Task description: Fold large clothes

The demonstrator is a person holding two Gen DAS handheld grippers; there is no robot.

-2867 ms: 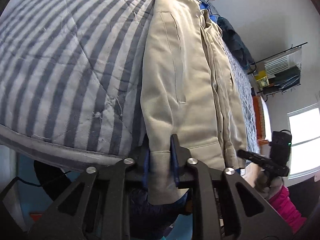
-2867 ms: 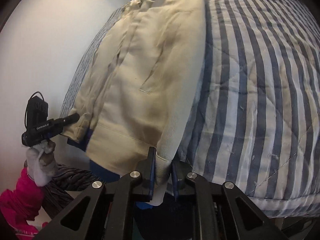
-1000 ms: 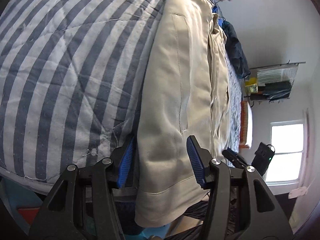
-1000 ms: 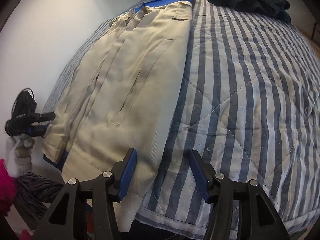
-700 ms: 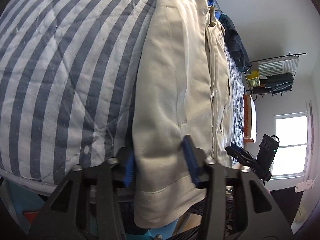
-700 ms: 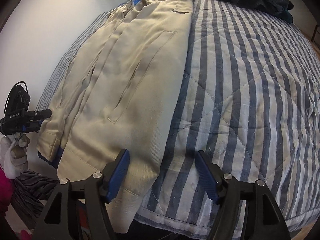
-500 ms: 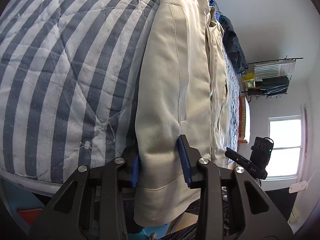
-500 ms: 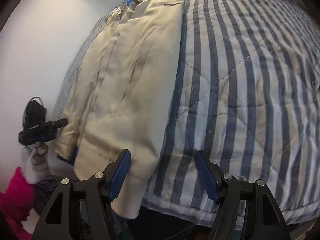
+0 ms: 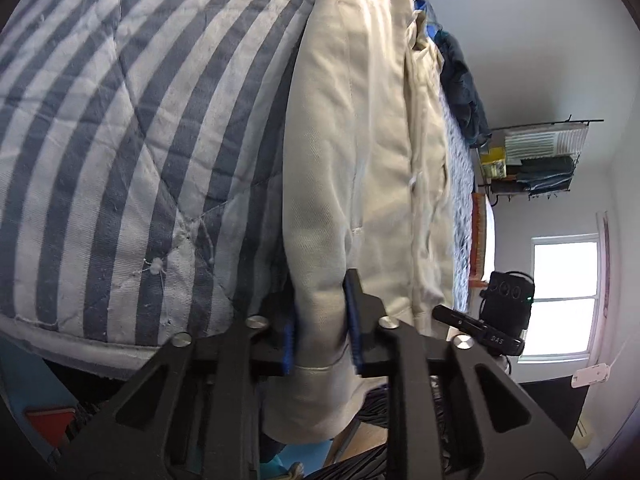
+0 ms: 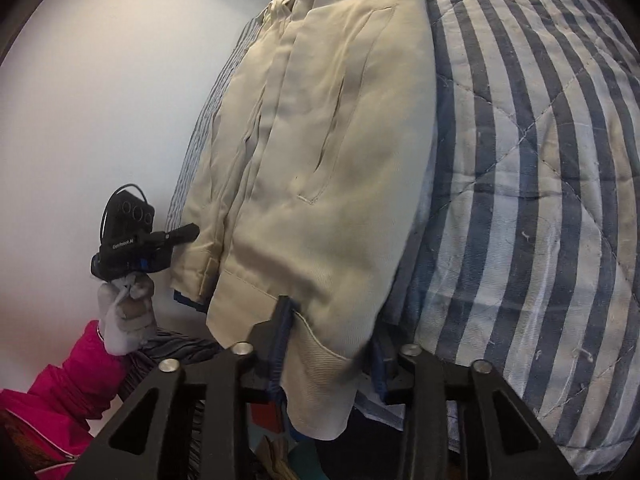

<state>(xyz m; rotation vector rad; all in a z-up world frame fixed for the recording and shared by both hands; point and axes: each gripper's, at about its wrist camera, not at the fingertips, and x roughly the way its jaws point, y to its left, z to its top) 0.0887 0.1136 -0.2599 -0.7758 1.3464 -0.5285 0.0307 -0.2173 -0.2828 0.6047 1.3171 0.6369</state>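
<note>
Left and right wrist views of a beige jacket (image 9: pixel 372 152) laid lengthwise on a striped quilt (image 9: pixel 100 120), its hem at the near edge of the bed and its collar far away, so that the long axis runs straight ahead from both tools

The left gripper (image 9: pixel 322 320) has just been closing and now pinches the hem corner on its own side, beige cloth bunched between the blue pads, with the loose hem hanging below the jaws over the bed edge. The right gripper (image 10: pixel 330 340) has likewise just been closing, and the opposite hem corner sits between its fingers; the cloth appears clamped there, though the far pad is partly blurred. In the right wrist view the left tool (image 10: pixel 136 240) shows in a gloved hand (image 10: pixel 126 316) with a pink sleeve (image 10: pixel 68 376), at the other bottom corner of the jacket (image 10: pixel 332 148). In the left wrist view the right tool (image 9: pixel 496 320) appears low at the right, in front of a window

The relation that governs the coming move: the two grips lie side by side across the hem, each hand nearest its own corner, and the garment stretches away from both. A fold would likely carry the hem forward along this axis toward the collar, both hands travelling together to keep the edge square
</note>
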